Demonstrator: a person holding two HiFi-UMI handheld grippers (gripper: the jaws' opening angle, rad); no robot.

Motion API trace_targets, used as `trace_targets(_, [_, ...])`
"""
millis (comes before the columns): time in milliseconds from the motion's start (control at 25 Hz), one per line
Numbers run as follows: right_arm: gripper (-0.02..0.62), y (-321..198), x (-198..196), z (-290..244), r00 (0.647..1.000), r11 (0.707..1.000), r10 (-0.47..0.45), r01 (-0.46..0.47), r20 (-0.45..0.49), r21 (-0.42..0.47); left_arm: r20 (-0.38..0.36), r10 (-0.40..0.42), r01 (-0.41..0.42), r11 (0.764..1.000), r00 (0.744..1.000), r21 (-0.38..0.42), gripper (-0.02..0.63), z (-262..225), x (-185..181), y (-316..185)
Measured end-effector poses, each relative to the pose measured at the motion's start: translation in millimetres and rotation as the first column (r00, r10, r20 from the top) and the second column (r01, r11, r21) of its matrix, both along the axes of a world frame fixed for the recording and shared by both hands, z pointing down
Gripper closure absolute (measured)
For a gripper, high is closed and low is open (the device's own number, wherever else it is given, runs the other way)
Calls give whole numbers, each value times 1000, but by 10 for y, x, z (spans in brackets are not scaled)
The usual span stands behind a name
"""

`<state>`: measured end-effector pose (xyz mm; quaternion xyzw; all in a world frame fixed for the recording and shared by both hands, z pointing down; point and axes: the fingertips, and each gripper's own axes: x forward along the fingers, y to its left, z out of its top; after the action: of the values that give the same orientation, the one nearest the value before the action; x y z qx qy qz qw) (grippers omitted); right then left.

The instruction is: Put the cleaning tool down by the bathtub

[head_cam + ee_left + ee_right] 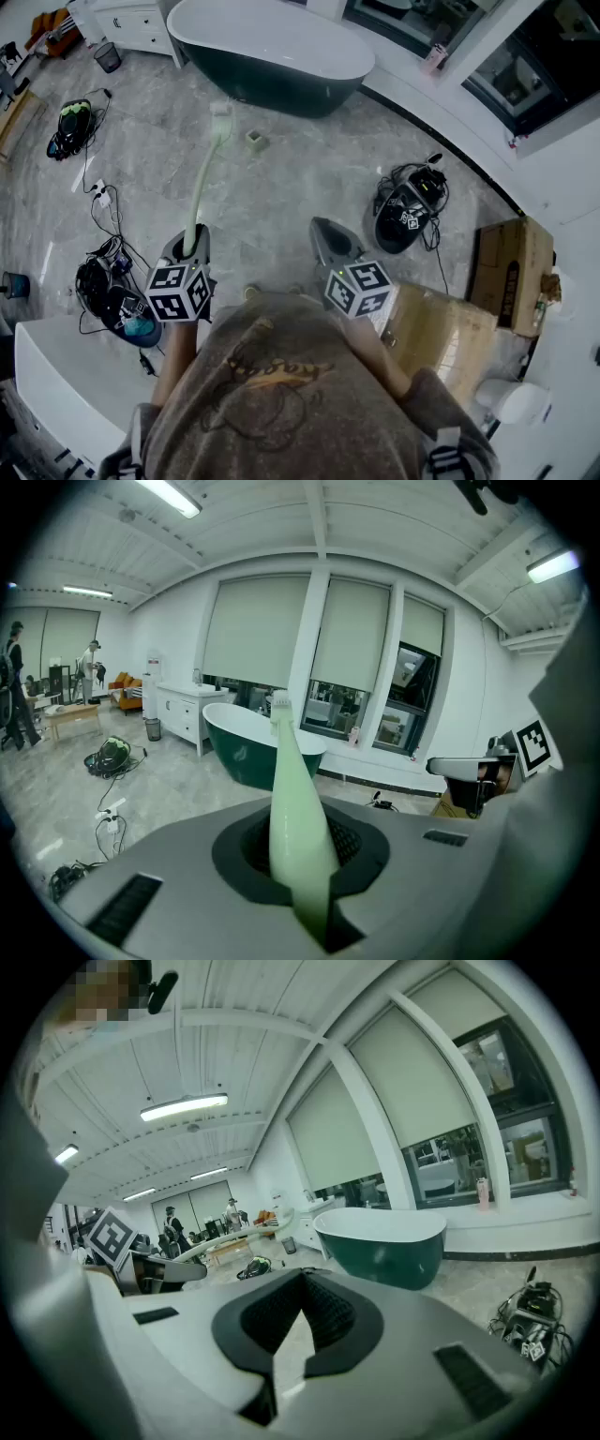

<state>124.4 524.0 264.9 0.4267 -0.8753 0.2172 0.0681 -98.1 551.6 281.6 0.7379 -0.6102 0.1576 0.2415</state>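
The cleaning tool is a long pale green brush with a whitish head, pointing away from me toward the bathtub. My left gripper is shut on its handle; in the left gripper view the handle rises from between the dark pads. The bathtub is dark green with a white rim and stands at the far side of the grey floor, also in the left gripper view and the right gripper view. My right gripper is level with the left, and its jaws are shut on nothing.
A small pale object lies on the floor in front of the tub. A black helmet with cables lies at right, cardboard boxes beyond it. Bags and cables and a power strip lie at left. Two people stand far off.
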Motion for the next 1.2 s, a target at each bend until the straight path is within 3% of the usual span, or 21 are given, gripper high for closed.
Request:
trace_targets(400, [597, 14, -265, 55, 1000, 1000, -16, 16, 4, 14, 5, 37, -37, 999, 999, 0, 581, 97, -113, -53])
trace_targets(760, [595, -68, -357, 71, 997, 999, 43, -44, 69, 11, 6, 83, -83, 996, 997, -28, 581, 273, -271, -148])
trace_targets(1200, [595, -975, -362, 189, 992, 993, 108, -111, 69, 36, 17, 92, -92, 995, 996, -30, 581, 389, -397, -1002])
